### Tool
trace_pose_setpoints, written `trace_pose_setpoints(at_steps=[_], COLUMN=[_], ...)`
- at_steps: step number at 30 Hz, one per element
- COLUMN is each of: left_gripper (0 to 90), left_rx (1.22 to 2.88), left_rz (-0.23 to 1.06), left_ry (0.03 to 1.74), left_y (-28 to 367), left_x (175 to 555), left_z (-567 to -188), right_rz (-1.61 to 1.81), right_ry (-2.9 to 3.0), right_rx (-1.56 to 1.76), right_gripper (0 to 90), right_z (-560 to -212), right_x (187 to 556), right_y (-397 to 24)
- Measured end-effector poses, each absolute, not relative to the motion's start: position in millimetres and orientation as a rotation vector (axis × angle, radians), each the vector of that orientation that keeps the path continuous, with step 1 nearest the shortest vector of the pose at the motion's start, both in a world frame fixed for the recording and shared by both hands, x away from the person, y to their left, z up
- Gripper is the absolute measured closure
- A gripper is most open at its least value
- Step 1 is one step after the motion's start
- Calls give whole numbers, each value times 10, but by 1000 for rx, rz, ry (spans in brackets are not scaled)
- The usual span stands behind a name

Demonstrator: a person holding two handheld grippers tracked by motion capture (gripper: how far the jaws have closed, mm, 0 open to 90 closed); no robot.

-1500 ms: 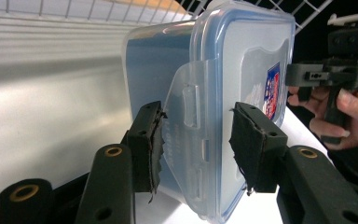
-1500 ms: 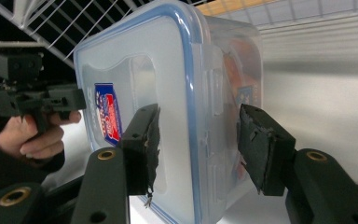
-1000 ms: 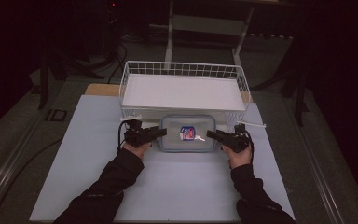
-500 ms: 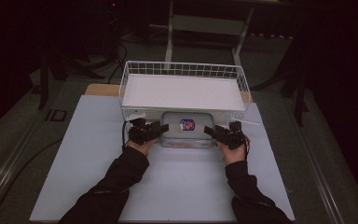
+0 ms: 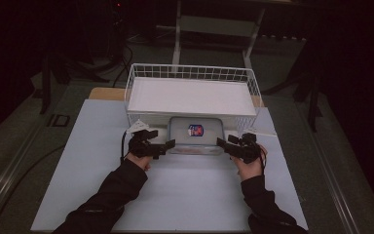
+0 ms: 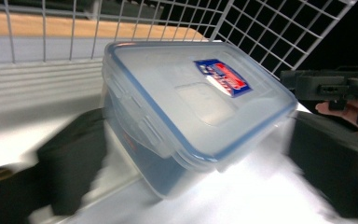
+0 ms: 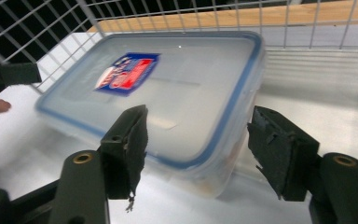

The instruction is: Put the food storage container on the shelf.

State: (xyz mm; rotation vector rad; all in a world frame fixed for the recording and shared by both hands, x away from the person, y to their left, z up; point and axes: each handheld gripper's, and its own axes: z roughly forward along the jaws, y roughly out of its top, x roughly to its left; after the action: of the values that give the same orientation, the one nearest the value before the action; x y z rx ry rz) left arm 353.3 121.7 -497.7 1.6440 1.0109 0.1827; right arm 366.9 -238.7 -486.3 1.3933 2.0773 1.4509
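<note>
— Where is the lidded plastic container sitting right now?

— It is lying in the white wire basket, tight against the basket's near wall at about its middle. The basket itself is standing at the far edge of the white table. The lid, with its blue seal and a red and blue label, is facing up.

— And what are your tongs doing?

— Your left gripper is hanging off the container's left end with its jaws gaping as wide as they go; they have just been opening, and the container's end is lying between them untouched. Your right gripper is standing off the right end, jaws parted a good way. In the right gripper view, the pads are straddling the container's corner, with a gap showing on each side.
</note>
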Motion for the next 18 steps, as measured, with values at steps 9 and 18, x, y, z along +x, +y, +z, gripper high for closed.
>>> trace_pose_setpoints(at_steps=[9,18], left_gripper=[0,0], left_rx=[1693,1724], left_rz=[169,175], left_ry=[951,932], left_y=[1311,1349], left_x=[3187,2861], left_z=[-4734,-4766], right_rz=[1500,1448], right_ry=[2134,2266], right_rx=[1334,1256], right_gripper=[524,843], right_z=[-4732,-4809], right_x=[3426,3323], right_y=[-2280,-2051])
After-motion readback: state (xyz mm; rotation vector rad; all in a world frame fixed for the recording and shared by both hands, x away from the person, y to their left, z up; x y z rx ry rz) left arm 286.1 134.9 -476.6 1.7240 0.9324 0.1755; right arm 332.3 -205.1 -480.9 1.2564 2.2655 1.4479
